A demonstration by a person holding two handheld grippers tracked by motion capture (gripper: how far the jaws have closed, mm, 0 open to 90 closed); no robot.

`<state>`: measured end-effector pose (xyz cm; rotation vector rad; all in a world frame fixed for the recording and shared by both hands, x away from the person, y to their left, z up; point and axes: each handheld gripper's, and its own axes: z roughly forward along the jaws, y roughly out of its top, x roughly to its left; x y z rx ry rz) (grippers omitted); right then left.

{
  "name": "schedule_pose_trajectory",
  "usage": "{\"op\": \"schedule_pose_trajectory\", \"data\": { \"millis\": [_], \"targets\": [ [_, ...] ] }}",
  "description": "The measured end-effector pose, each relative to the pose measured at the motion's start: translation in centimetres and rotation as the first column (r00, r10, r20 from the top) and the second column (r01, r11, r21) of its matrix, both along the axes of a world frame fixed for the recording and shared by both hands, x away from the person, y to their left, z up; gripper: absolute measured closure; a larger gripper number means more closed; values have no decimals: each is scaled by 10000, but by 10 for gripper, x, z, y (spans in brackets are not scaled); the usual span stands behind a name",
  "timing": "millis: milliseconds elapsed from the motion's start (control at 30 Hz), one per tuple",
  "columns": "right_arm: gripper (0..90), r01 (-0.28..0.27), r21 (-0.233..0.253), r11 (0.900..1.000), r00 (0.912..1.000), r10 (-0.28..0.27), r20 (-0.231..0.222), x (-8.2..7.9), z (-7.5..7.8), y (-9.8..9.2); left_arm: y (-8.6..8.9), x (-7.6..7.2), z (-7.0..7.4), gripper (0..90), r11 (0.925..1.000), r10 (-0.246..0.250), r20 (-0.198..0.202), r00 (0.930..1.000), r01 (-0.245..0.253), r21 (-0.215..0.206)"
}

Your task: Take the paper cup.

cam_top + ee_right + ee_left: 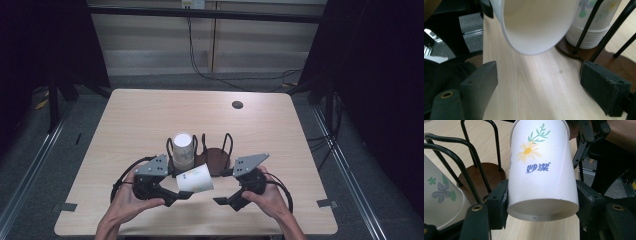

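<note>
My left gripper (183, 190) is shut on a white paper cup (195, 179) that lies on its side, just above the table in front of the rack. In the left gripper view the cup (541, 170) shows a daisy print and blue lettering, its base toward the camera, clamped between both jaws of the left gripper (541, 207). My right gripper (226, 196) is open to the right of the cup. In the right gripper view the right gripper (542, 85) has only bare table between its pads, and the cup's open mouth (536, 22) hangs just beyond them.
A cup rack (216, 159) with a dark round wooden base and black wire loops stands mid-table. Its left slot holds a stack of upside-down flower-print cups (183, 149). A small dark disc (237, 105) lies at the back right. Cables run across the floor behind the table.
</note>
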<state>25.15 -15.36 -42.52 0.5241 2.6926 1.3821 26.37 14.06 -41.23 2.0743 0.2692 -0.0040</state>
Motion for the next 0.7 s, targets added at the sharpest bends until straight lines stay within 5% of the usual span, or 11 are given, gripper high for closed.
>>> {"op": "schedule_pose_trajectory", "data": {
  "millis": [233,500,700],
  "targets": [
    [145,-97,847,9964,9999,90,83,0,-1,-2,5,-4,-2,367,9925,62,124,9999,-47,-1220],
    [145,91,1563,9877,9994,-142,319,1,-5,-1,5,-4,-6,367,9874,90,293,9995,-43,-1583],
    [145,-115,2404,9706,9997,58,247,2,-3,0,6,-5,-12,367,9846,30,341,9994,30,-1745]
  ]
}}
